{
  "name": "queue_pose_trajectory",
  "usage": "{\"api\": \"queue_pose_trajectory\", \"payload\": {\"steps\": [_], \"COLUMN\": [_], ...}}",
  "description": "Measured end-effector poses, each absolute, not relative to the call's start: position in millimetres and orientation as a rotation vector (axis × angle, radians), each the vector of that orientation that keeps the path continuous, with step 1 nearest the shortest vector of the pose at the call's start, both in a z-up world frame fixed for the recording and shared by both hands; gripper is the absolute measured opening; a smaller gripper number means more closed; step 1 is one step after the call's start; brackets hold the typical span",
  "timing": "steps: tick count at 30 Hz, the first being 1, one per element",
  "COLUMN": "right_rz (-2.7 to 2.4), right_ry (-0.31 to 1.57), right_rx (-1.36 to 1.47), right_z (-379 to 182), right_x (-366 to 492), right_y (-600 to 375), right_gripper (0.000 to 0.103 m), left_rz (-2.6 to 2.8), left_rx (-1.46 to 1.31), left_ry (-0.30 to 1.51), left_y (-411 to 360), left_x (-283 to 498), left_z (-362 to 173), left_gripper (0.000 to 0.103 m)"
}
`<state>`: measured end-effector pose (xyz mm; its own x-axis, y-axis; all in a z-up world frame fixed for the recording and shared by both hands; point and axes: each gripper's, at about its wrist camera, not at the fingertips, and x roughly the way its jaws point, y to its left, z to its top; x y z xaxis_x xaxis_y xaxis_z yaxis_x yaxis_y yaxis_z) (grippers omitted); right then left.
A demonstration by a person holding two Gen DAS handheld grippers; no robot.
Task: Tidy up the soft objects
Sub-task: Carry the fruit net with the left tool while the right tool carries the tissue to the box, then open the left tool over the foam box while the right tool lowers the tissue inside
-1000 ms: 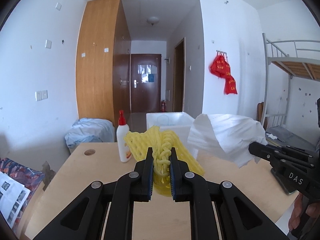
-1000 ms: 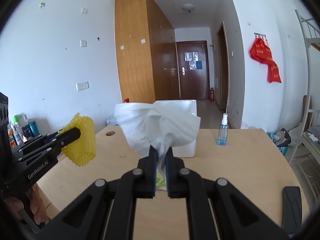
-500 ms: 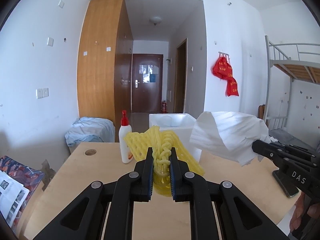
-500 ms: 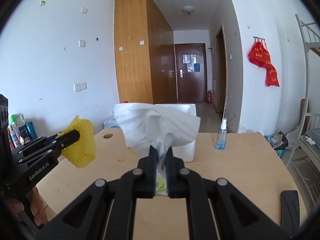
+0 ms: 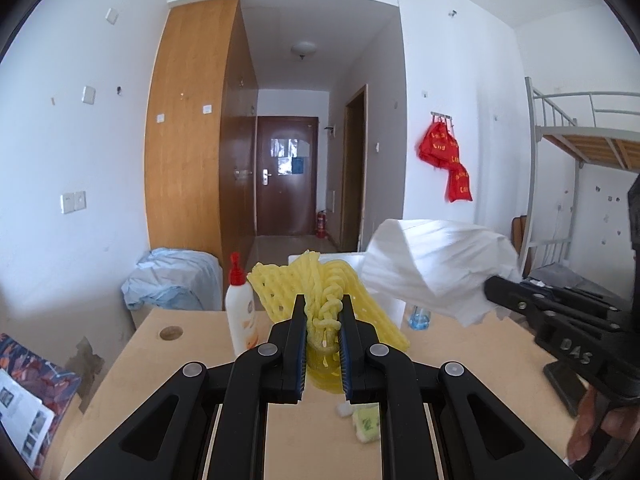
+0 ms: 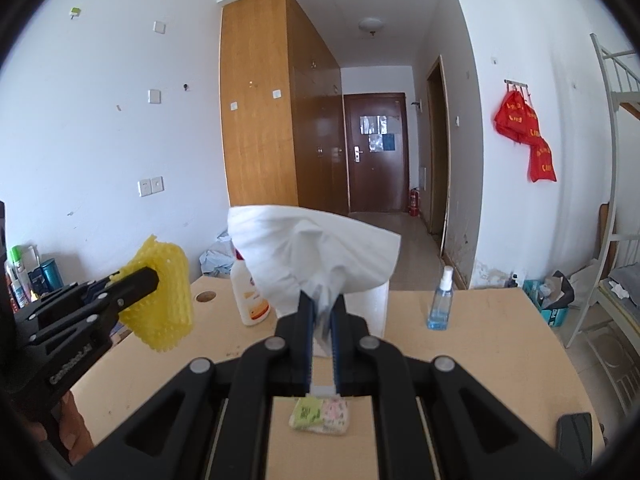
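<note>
Presently, left gripper: clamped on the yellow foam net, held up above the wooden table
Right gripper: pinched together on the white tissue, raised over the table in front of the white box
Table items: white bottle with red cap, blue spray bottle, small tissue pack lying flat near the front edge

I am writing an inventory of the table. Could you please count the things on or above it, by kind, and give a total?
Soft things held in grippers: 2, yellow foam net, white tissue
Bottles: 2, white bottle with red cap, blue spray bottle
White foam box: 1
Small tissue packet: 1
Total: 6
</note>
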<state>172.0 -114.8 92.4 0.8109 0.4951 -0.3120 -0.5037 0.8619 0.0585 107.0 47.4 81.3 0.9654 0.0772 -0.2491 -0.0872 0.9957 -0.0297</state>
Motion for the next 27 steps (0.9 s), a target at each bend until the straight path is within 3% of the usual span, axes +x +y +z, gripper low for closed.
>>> {"api": "queue_pose_trajectory", "payload": {"steps": [27], "right_rz": [0.485], "right_ry": [0.398], "right_rx": [-0.070], "right_z": [93], "right_x": [295], "right_y": [-73], "right_gripper": [0.010], "left_rz": [0.054], "left_rx": [-0.055], "left_ry": [0.299], "left_y": [80], "left_x": [270], "left_z": [88], "left_gripper": [0.014]}}
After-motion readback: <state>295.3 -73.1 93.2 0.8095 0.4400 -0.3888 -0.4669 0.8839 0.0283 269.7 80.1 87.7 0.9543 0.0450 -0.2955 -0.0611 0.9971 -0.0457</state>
